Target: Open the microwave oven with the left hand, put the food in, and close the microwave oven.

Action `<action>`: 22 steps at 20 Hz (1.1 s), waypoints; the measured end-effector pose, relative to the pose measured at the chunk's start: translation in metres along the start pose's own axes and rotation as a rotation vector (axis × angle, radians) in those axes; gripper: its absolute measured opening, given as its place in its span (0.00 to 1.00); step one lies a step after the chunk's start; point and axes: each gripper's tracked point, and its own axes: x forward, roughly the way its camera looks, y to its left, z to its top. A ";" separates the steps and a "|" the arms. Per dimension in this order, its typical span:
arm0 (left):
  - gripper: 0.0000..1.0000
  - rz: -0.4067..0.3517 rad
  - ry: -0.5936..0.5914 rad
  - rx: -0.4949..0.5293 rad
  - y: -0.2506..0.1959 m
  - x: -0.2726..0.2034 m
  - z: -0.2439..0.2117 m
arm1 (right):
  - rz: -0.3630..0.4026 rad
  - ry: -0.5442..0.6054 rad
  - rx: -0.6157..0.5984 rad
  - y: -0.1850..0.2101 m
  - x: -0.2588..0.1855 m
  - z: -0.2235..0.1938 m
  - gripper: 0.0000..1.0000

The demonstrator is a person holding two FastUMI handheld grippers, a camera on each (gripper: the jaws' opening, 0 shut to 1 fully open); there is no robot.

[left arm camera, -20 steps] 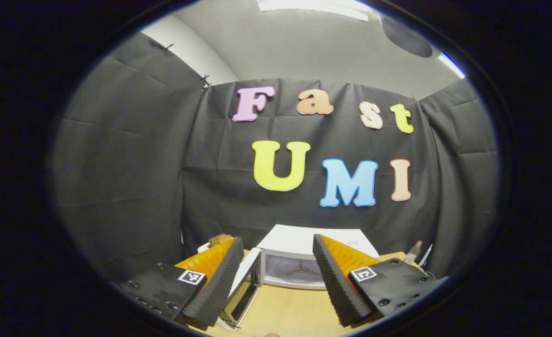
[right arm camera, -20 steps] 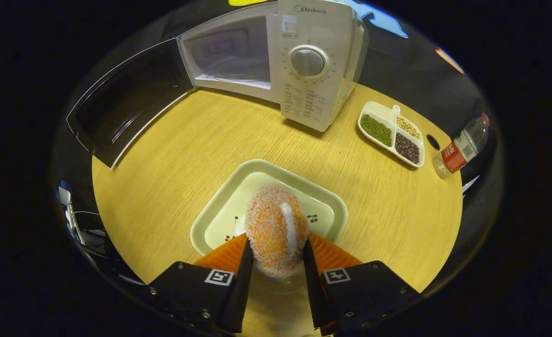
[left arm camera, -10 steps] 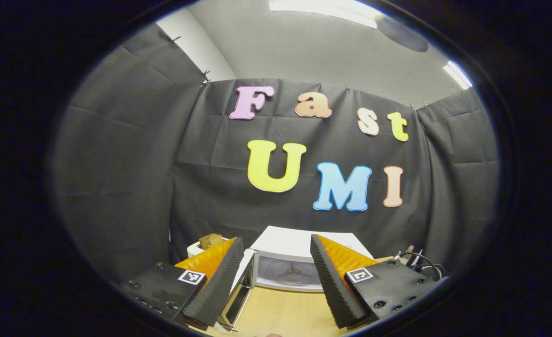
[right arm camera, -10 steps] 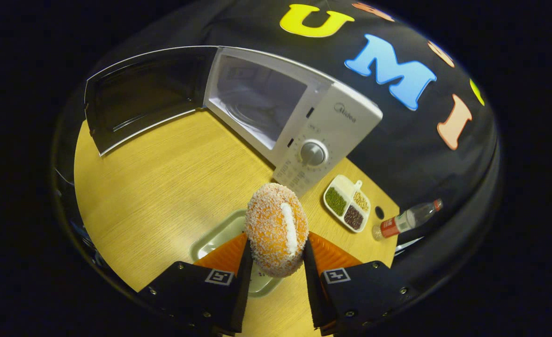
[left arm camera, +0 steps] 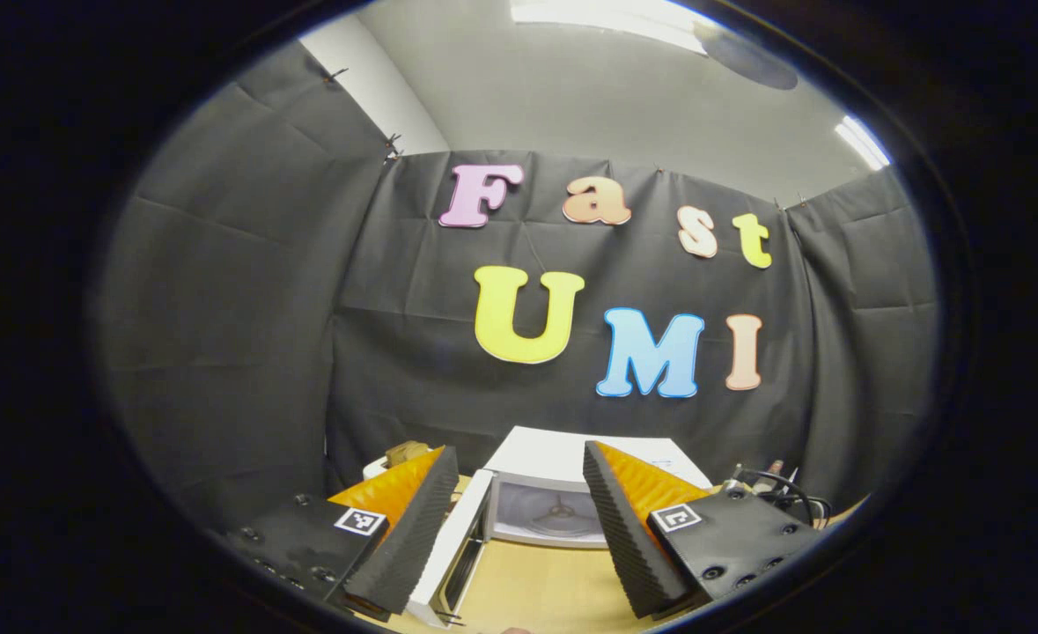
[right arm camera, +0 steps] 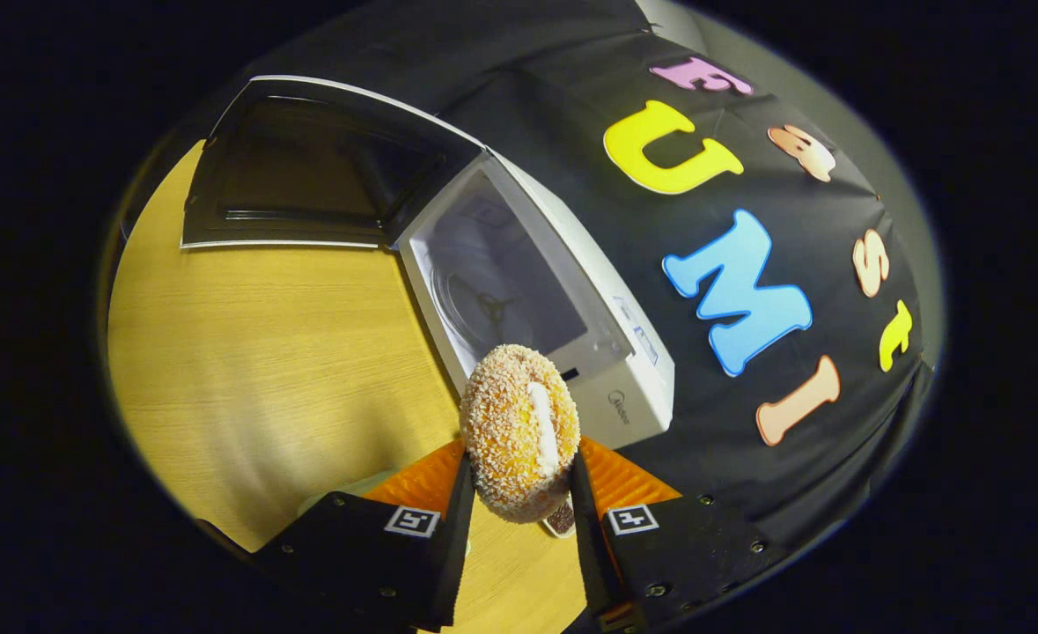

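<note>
While the right gripper point(right arm camera: 519, 493) stays clamped on the crumb-coated orange bun with a white cream stripe point(right arm camera: 519, 431), it has risen off the table and tilted since a second ago, so the bun now hangs in front of the white microwave oven's point(right arm camera: 563, 308) open cavity. The dark-windowed door point(right arm camera: 307, 167) stands swung wide over the yellow wooden table point(right arm camera: 254, 370). The left gripper point(left arm camera: 519, 519) hovers with fingers spread and holding nothing, barely shifted, facing the microwave.

Table point(right arm camera: 246, 352): light wood-grain top. On it: white microwave oven point(right arm camera: 563, 326), its door point(right arm camera: 307, 167) swung open.
</note>
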 end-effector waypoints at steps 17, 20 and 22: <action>0.93 0.077 -0.006 0.115 0.038 -0.030 0.006 | -0.073 -0.082 -0.243 0.014 0.095 0.069 0.55; 0.94 0.094 0.014 0.129 0.045 -0.034 0.001 | -0.086 -0.078 -0.279 0.024 0.112 0.068 0.55; 0.94 0.101 0.020 0.131 0.048 -0.035 -0.002 | -0.079 -0.073 -0.305 0.030 0.129 0.074 0.54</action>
